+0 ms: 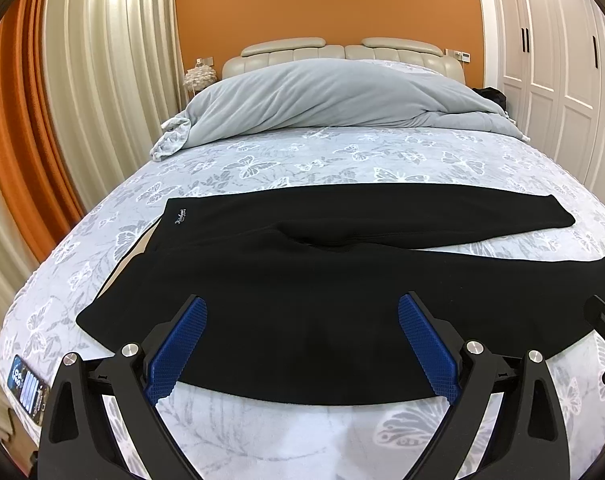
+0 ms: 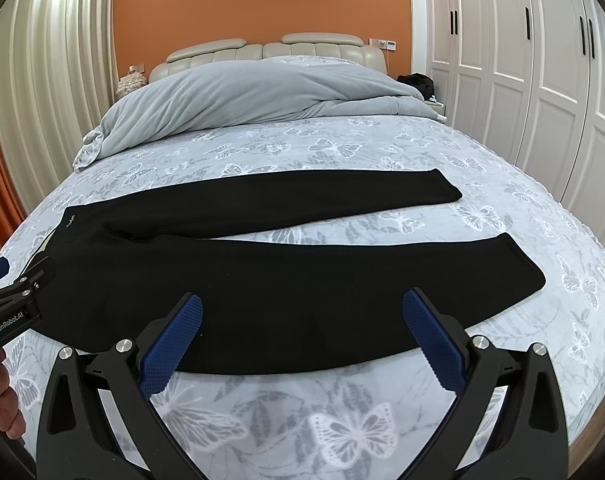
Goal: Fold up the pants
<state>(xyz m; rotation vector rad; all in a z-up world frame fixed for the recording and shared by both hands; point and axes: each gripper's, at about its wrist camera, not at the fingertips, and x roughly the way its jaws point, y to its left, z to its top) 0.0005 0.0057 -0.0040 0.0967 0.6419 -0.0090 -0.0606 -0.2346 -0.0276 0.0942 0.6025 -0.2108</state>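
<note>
Black pants (image 1: 302, 280) lie flat across the bed, waistband at the left, both legs stretched to the right and split apart. They also show in the right wrist view (image 2: 286, 280). My left gripper (image 1: 302, 308) is open and empty, hovering over the near edge of the pants by the waist and seat. My right gripper (image 2: 302, 304) is open and empty, over the near edge of the near leg. The left gripper's body shows at the left edge of the right wrist view (image 2: 18, 296).
The bed (image 1: 302, 152) has a grey butterfly-print sheet. A bunched grey duvet (image 1: 322, 96) lies at the head end. A phone (image 1: 26, 388) lies at the near left corner of the bed. White wardrobes (image 2: 542, 80) stand on the right, curtains (image 1: 82, 80) on the left.
</note>
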